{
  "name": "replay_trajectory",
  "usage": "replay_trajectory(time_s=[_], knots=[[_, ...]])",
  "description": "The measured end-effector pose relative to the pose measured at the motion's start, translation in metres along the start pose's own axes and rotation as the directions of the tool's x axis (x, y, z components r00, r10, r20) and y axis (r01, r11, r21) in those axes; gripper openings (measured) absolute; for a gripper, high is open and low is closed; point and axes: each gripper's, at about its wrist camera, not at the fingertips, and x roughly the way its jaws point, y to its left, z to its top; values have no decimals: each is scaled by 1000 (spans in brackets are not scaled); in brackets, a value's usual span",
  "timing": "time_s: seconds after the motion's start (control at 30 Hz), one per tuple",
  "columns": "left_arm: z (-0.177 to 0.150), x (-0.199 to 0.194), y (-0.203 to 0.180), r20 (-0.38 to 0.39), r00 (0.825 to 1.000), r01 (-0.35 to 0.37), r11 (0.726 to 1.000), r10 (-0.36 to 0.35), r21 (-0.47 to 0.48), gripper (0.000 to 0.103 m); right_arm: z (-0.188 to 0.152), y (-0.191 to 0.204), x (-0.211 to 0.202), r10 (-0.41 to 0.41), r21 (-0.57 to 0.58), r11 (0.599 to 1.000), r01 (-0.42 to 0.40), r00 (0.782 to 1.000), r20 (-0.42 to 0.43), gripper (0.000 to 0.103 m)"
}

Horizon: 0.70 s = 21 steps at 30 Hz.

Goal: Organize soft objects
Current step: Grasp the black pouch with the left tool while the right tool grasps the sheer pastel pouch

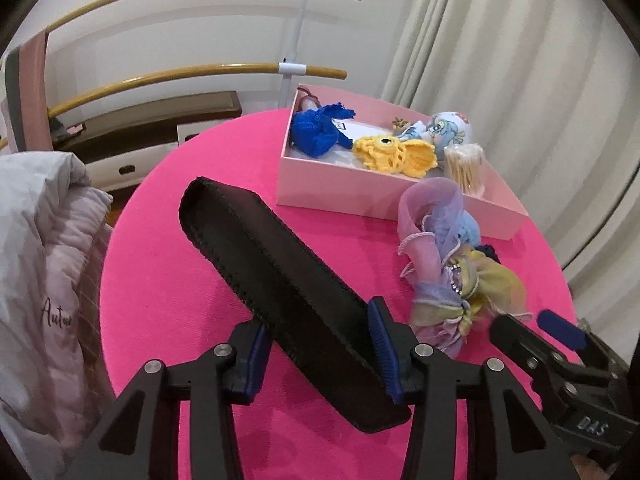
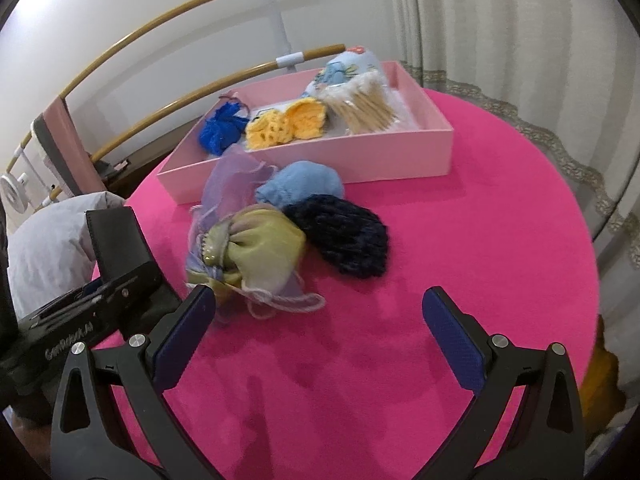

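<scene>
My left gripper (image 1: 320, 352) is shut on a long black padded case (image 1: 260, 248), which slants up to the left above the pink table. The right wrist view shows the same case (image 2: 114, 240) at the left. My right gripper (image 2: 320, 320) stands open and holds nothing, just short of a bundle of sheer purple and yellow-green pouches (image 2: 248, 248). Beside the bundle lie a light blue knit piece (image 2: 300, 186) and a navy knit piece (image 2: 340, 236). Behind them, a pink box (image 2: 320, 160) holds a blue knit (image 2: 222, 130), a yellow knit (image 2: 284, 122) and a patterned pouch (image 2: 344, 68).
A tub of cotton swabs (image 2: 366, 114) also sits in the box. The round table (image 2: 480, 240) has a pink cloth. A grey quilted garment (image 1: 40, 260) hangs at its left edge. Wooden rails (image 1: 200, 72) run along the wall behind, and curtains (image 1: 520, 80) hang at the right.
</scene>
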Motion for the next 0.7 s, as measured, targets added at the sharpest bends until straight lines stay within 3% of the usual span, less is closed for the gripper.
replay_trajectory(time_s=[0.37, 0.5, 0.7], knots=[[-4, -22, 1, 38, 998, -56, 996, 53, 76, 35, 11, 27, 34, 127, 9, 992, -126, 991, -45, 67], [-4, -23, 3, 41, 998, -59, 995, 56, 80, 34, 10, 32, 43, 163, 11, 987, -162, 985, -54, 43], [-2, -27, 5, 51, 996, -78, 993, 74, 86, 33, 15, 45, 54, 153, -24, 988, -154, 986, -68, 47]])
